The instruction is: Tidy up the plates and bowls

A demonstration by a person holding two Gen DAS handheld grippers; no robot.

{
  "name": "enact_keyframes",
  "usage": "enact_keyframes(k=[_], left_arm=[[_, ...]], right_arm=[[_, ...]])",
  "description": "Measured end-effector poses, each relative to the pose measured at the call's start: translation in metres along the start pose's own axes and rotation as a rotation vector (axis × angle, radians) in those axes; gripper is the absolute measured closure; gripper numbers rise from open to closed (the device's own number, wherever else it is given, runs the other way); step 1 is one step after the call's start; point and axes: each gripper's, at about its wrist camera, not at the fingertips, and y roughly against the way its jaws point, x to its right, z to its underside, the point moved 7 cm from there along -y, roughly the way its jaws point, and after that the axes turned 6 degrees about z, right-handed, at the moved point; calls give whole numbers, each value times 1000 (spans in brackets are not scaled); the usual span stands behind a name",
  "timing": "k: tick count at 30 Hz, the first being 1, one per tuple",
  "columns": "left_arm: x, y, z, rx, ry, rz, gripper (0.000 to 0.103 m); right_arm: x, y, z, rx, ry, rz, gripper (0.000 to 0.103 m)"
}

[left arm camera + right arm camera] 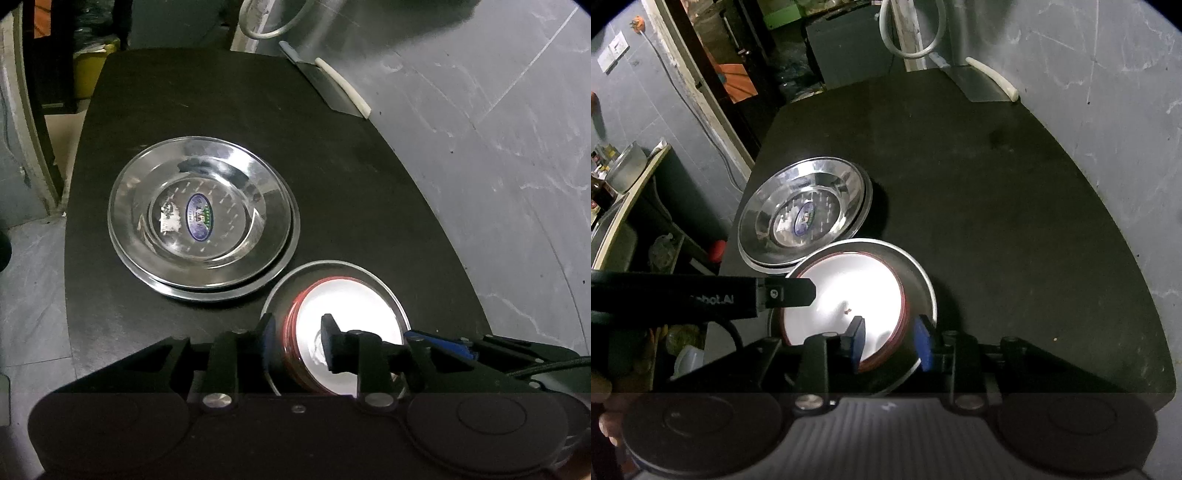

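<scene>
- the white bowl [846, 295], red on the outside, sits inside a steel plate [923, 284] near the front of the black table [997, 184], just beside the stack of steel plates [805, 210], which lies further from the front edge than the bowl.
- the right gripper [892, 341] straddles the bowl's near wall, one blue pad inside, one outside. the jaws look clamped on the rim or nearly so; i judge it is grasping the bowl, though actual contact is hard to confirm.
- the left gripper [297, 338] does likewise on the bowl's other side: one finger over the white inside, the other against the red outer wall. it looks closed on the bowl.
- risk: two pinches on one thin rim. if the hands pull unevenly, the bowl could twist out of one grip and tip.
- risk: the steel plate under the bowl is loose. a lift may drag it along briefly, then drop it with a clatter, or shove it into the stack beside the bowl.
- risk: the stack's upper plate sits slightly off-centre on the one beneath; a knock from the bowl or a gripper could slide it further.
- risk: the bowl sits close to the table's front edge, so a slip towards the person could send it off.
- beyond the stack, far from the bowl, a white strip [343, 86] lies against the grey wall [480, 110], out of harm's way.
</scene>
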Motion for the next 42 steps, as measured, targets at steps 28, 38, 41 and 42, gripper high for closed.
enact_keyframes(k=[28, 38, 41, 42], left_arm=[[-34, 40, 3, 95, 51, -75, 1], [-60, 42, 20, 42, 89, -197, 1], [-60, 44, 19, 36, 81, -213, 1], [-59, 43, 19, 31, 77, -221, 1]], right_arm=[[29, 20, -5, 55, -21, 95, 0], [42, 17, -11, 58, -7, 133, 0], [47, 13, -13, 56, -5, 139, 0], [48, 12, -13, 54, -4, 141, 0]])
